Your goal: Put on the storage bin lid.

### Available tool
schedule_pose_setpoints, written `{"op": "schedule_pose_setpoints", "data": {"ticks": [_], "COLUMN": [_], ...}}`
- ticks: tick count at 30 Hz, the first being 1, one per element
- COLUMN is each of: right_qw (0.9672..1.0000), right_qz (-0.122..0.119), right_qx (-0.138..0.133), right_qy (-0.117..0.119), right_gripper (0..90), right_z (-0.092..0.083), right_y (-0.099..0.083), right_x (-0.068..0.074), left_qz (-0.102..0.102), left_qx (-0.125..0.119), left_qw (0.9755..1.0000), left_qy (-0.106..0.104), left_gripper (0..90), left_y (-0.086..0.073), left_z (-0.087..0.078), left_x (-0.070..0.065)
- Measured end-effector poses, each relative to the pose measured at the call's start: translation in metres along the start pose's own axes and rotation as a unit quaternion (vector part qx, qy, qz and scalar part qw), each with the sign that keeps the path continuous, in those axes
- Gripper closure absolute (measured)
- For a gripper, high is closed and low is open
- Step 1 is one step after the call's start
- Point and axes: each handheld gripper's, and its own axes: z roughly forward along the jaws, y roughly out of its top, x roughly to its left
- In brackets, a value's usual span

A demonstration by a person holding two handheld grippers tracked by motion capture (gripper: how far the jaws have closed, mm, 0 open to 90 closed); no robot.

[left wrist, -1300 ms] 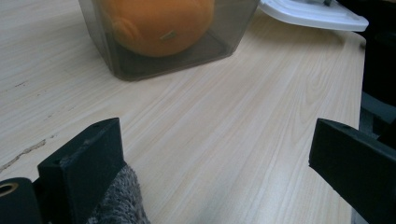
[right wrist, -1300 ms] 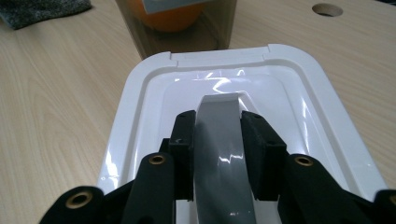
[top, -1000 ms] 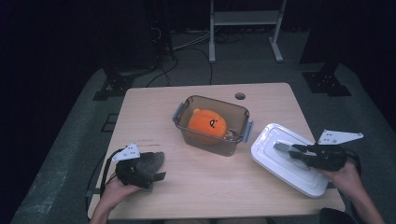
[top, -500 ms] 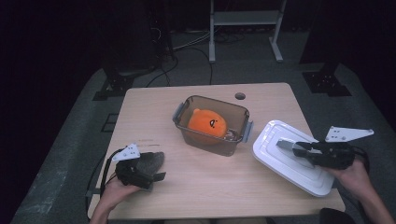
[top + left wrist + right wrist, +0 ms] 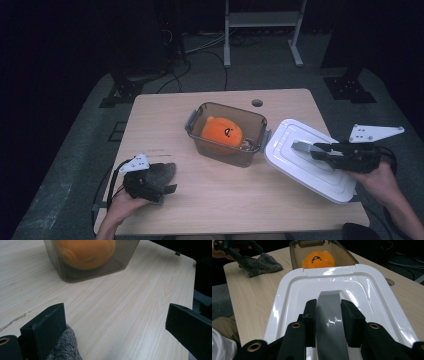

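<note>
The right tongs (image 5: 328,315) clamp the grey handle (image 5: 329,315) of the white lid (image 5: 305,160), tilted just beside the tub (image 5: 227,132). If it swings, its edge could knock the tub. The tub holds an orange plush toy (image 5: 221,132). The left tongs (image 5: 115,322) gape wide on the bench (image 5: 200,200), touching a grey cloth (image 5: 161,172).

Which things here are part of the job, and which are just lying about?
In the job: white lid, gripped by its grey handle in the right gripper; clear container; orange plush toy.
Lying about: grey cloth by the left gripper.
</note>
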Motion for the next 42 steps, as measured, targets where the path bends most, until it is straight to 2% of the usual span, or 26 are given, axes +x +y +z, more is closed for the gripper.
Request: {"op": "schedule_pose_setpoints", "data": {"ticks": [7, 24, 42], "right_qw": [0.9997, 0.9985, 0.9968], "right_qz": [-0.018, -0.039, -0.05], "right_qx": [-0.005, -0.005, -0.001], "right_qy": [0.013, 0.04, 0.062], "right_gripper": [65.8, 65.8, 65.8], "right_z": [0.01, 0.042, 0.085], "right_y": [0.023, 0.064, 0.092], "right_x": [0.003, 0.005, 0.009], "left_qz": [0.0, 0.002, 0.001], "left_qx": [0.0, 0.0, 0.001], "left_qw": [1.0, 1.0, 1.0], "left_qy": [-0.001, -0.002, -0.005], "left_gripper": [2.5, 2.6, 2.5], "left_y": [0.0, 0.0, 0.0], "left_z": [0.0, 0.0, -0.001], "left_x": [0.0, 0.0, -0.001]}}
